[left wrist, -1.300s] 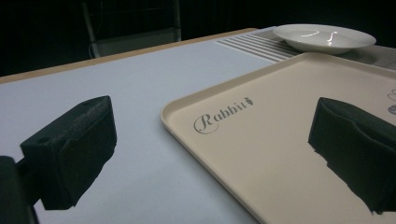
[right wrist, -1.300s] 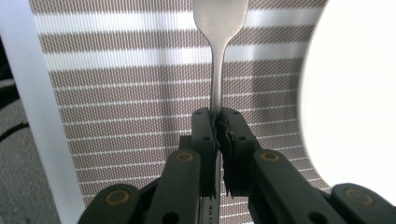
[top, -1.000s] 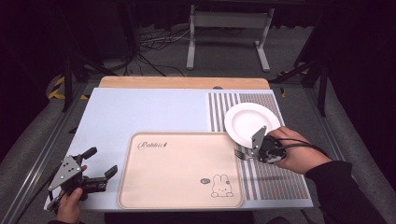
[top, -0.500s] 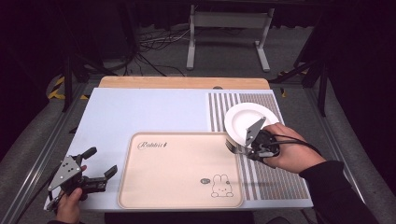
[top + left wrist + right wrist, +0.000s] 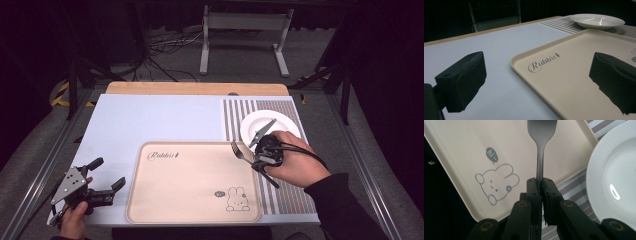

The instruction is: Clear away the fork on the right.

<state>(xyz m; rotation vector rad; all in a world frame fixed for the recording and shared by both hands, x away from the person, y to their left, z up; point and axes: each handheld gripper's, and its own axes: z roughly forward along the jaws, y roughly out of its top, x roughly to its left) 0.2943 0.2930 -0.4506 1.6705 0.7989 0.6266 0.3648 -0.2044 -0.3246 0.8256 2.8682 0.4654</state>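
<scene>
Your right claw (image 5: 261, 150) is clamped on the handle of the fork (image 5: 239, 151), jaws closed tight around it, and you hold it just above the right edge of the beige tray (image 5: 190, 180), with the tines pointing left over the tray and the white plate (image 5: 282, 123) just beyond your hand on the far right. In the right gripper view the fork (image 5: 541, 150) rises straight out from between the closed jaws over the tray (image 5: 469, 152), with the plate (image 5: 616, 175) beside it. So, judging from how things lie, the pick-up is done and the placing is left: the fork is lifted but not yet set down, the tray carries nothing, and the plate is bare too. Your left claw (image 5: 105, 177) stands wide and holds nothing, resting low on the pale blue surface (image 5: 165, 120) just left of the tray's near left corner; in the left gripper view its jaws are far apart with the tray (image 5: 574, 75) between them. Counted: one fork, one plate, one tray, one striped mat (image 5: 240, 112) under the plate, and two claws.
</scene>
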